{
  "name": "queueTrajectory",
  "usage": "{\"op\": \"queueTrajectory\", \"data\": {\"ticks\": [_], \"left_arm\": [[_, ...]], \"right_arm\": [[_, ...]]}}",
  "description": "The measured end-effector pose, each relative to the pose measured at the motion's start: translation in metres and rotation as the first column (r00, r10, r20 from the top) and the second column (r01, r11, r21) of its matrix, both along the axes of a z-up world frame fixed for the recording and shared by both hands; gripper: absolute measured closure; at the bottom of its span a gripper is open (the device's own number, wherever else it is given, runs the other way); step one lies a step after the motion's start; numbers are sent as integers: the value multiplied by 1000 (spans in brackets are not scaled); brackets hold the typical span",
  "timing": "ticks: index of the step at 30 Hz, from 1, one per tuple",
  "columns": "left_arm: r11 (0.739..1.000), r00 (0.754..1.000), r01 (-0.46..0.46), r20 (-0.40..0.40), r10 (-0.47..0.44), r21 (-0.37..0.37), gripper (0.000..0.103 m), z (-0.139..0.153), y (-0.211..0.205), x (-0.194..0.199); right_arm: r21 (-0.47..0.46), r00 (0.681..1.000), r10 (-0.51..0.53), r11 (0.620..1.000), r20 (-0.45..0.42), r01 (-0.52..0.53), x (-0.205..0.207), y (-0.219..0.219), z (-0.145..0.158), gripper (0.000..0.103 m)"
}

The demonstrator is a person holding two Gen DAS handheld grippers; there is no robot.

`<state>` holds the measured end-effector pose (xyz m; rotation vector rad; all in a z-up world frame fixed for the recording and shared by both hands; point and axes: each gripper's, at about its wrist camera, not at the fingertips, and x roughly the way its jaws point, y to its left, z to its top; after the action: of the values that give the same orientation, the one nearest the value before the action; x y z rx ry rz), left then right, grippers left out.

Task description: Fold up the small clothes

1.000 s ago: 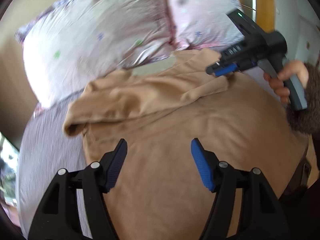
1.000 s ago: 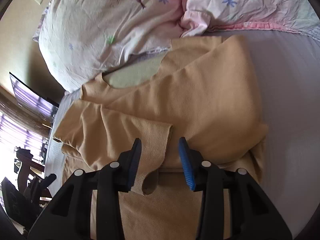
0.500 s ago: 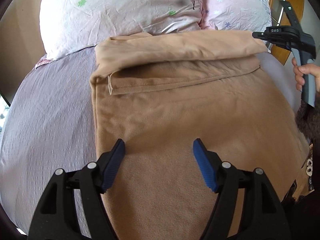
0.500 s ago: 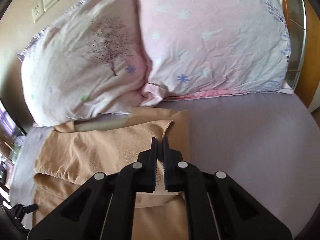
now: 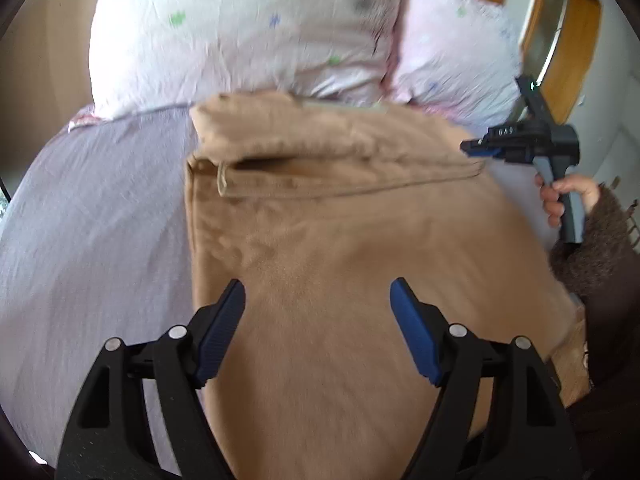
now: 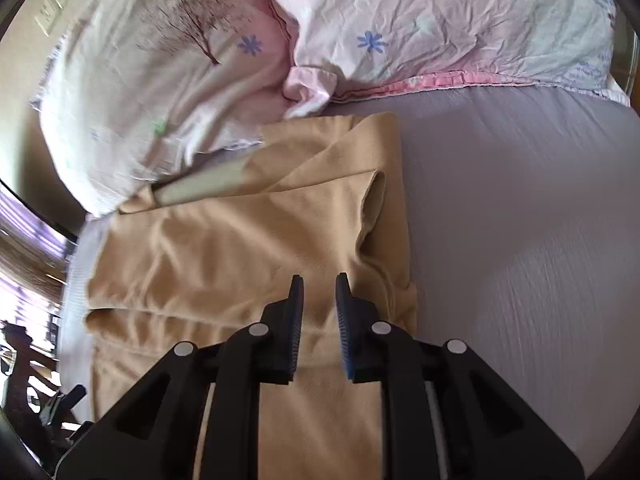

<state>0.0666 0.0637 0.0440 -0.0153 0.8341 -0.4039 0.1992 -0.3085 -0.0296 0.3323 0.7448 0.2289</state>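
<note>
Lying beneath both tools, tan garment (image 5: 360, 264)

Lilac-sheeted bed (image 6: 520, 240) under tan garment (image 6: 248, 240), pillows (image 6: 440, 20)

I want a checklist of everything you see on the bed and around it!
Surface: bed with a lilac sheet, wrinkled.
Job's things: tan garment lying on the sheet, its top part folded over into a band near the pillows.
Clutter: two flowery pillows at the head of the bed, touching the garment's top edge.
Grippers: left gripper wide open above the garment, empty; right gripper a little open, nothing between its pads, over the garment's right edge.
Cables: nothing seen.
Surroundings: wooden frame at right; wall switch plate; bright window at left.
</note>
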Motion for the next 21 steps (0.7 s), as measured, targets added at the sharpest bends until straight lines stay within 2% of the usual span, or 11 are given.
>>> {"op": "queueTrajectory", "data": {"ticks": [2, 3, 4, 6, 9, 12, 13, 16, 18, 21], "left_arm": [[999, 999, 30, 35, -29, -32, 23, 13, 16, -24], [998, 998, 45, 43, -43, -51, 20, 17, 25, -36], [996, 997, 59, 46, -56, -69, 17, 20, 34, -49], [991, 996, 76, 46, -71, -107, 14, 21, 55, -75], [986, 998, 70, 5, -70, -152, 10, 11, 85, -108], [984, 997, 40, -60, -52, -176, 10, -7, 104, -130], [984, 996, 29, -77, -43, -175, 10, -14, 107, -135], [979, 990, 27, -127, -53, -200, 11, -35, 105, -137], [976, 987, 31, -145, -64, -216, 12, -47, 101, -132], [962, 981, 22, -182, -73, -271, 24, -63, 97, -121]], "right_arm": [[40, 995, 84, 995, 62, -86, -41, -4, 3, 64], [52, 988, 130, 990, 83, -135, -62, -5, 2, 37], [60, 977, 185, 980, 101, -192, -88, -7, -1, 19], [63, 948, 292, 952, 126, -301, -142, -10, -14, 18], [81, 920, 376, 919, 106, -385, -207, -20, -37, 18], [92, 923, 384, 918, 32, -386, -258, -42, -73, 18], [111, 934, 357, 929, -14, -353, -267, -51, -91, 18], [199, 945, 321, 932, -60, -303, -270, -69, -124, 18], [253, 941, 333, 917, -60, -308, -260, -71, -139, 18], [337, 926, 376, 877, -37, -343, -245, -68, -156, 19]]}}
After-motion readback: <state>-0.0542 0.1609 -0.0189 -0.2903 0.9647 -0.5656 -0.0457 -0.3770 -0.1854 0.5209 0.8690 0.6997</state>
